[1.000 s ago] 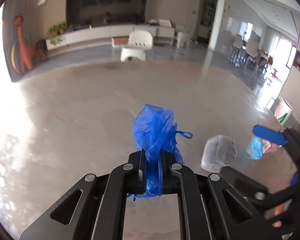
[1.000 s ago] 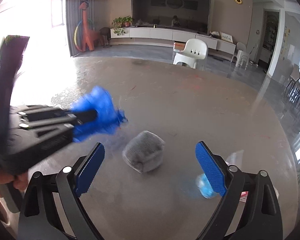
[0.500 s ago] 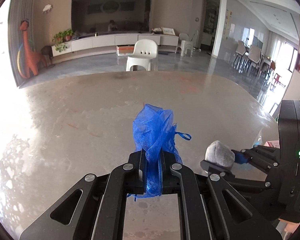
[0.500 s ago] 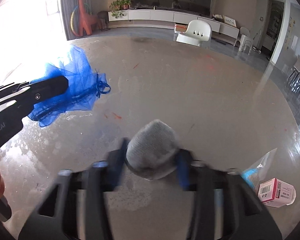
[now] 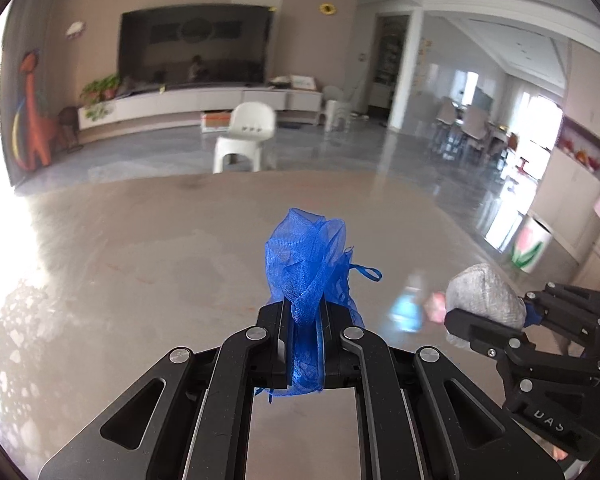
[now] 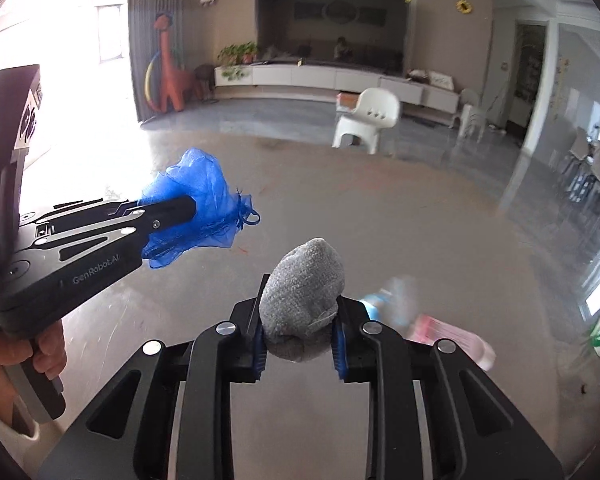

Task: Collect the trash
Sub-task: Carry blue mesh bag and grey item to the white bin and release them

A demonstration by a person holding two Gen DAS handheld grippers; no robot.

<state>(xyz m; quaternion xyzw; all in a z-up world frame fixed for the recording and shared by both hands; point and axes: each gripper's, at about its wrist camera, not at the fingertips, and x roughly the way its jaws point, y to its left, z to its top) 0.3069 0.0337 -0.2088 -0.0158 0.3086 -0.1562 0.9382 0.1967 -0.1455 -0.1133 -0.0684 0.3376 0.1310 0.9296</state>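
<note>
Grippers number two, each with one piece of trash. The left gripper [image 5: 303,344] has its jaws pressed tight on one blue mesh pouch [image 5: 308,276], which bunches up above the fingertips, clear of the floor [image 5: 148,264]. The right gripper [image 6: 299,340] has just been closing its jaws and now pinches one grey wad of cloth [image 6: 302,300] between its blue pads [image 6: 259,350], also lifted. Two more pieces lie on the floor beyond it, touching: one blurred pale blue wrapper [image 6: 394,300] and one pink box [image 6: 452,338]. One white plastic chair [image 6: 366,120] stands near the floor's far edge
</note>
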